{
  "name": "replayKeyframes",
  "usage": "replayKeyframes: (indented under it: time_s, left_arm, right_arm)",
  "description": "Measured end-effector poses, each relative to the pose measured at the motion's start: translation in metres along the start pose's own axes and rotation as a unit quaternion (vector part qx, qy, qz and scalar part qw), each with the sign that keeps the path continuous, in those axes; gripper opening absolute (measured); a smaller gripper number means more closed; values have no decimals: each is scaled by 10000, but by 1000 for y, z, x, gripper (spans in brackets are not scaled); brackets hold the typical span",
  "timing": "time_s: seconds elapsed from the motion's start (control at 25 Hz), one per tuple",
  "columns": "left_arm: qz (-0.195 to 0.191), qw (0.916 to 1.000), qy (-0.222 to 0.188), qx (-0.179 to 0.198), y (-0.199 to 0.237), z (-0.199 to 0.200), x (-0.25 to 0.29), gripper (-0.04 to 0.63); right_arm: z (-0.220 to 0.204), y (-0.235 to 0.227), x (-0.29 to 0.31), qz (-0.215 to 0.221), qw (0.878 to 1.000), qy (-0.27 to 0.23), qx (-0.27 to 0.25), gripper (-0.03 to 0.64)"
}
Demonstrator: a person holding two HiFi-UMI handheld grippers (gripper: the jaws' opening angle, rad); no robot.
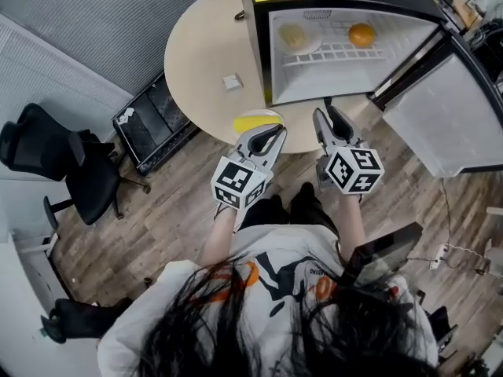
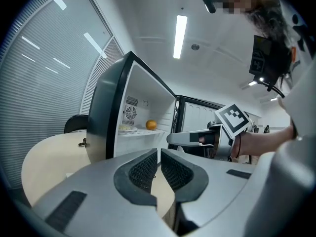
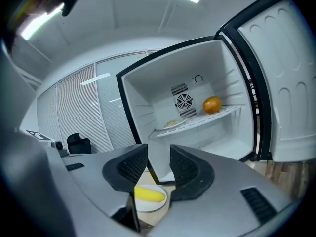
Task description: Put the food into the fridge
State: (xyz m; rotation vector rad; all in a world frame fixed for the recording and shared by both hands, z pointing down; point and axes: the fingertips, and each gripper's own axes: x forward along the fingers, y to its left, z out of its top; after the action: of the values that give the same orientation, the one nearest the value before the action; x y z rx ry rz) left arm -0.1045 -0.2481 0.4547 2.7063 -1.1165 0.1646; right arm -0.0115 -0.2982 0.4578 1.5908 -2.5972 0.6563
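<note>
At the table (image 1: 200, 53) edge before the open fridge (image 1: 253, 49), a banana (image 3: 149, 195) is seen on a plate (image 3: 148, 207); an orange (image 1: 361, 34) is shelved inside; left gripper (image 1: 277, 132) jaws are pressed nearly together, empty; right gripper (image 1: 326, 115) jaws are parted, pinching nothing

Head view steeply down; both gripper views toward fridge (image 1: 330, 81)

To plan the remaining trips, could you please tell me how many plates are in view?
2. One plate sits on the fridge shelf, left of the orange; the second plate, holding yellow food, lies on the table. Others could be hidden.
</note>
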Motion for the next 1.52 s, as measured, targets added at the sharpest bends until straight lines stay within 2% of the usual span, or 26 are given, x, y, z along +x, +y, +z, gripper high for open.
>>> replayKeyframes:
  time_s: [0.36,0.72,0.92,1.16,1.52]
  left_arm:
    - [-121,9999,29,-85,-22,-10,-14,14]
    - [85,9997,-119,-194,-46,-4,-21,14]
    - [278,9994,-188,-82,-81,1,-33,14]
    - [570,9982,-155,-64,-126,-11,-47,14]
    - [764,9970,-143,12,-200,-27,-74,14]
  right_arm:
    - [-28,16,-26,-21,9997,229,95,117]
    - [-36,21,-61,152,9994,280,99,106]
    - [-43,15,-101,249,9991,298,142,94]
    - [-50,10,-153,436,9986,291,112,86]
    - [-73,14,-225,736,9966,343,129,74]
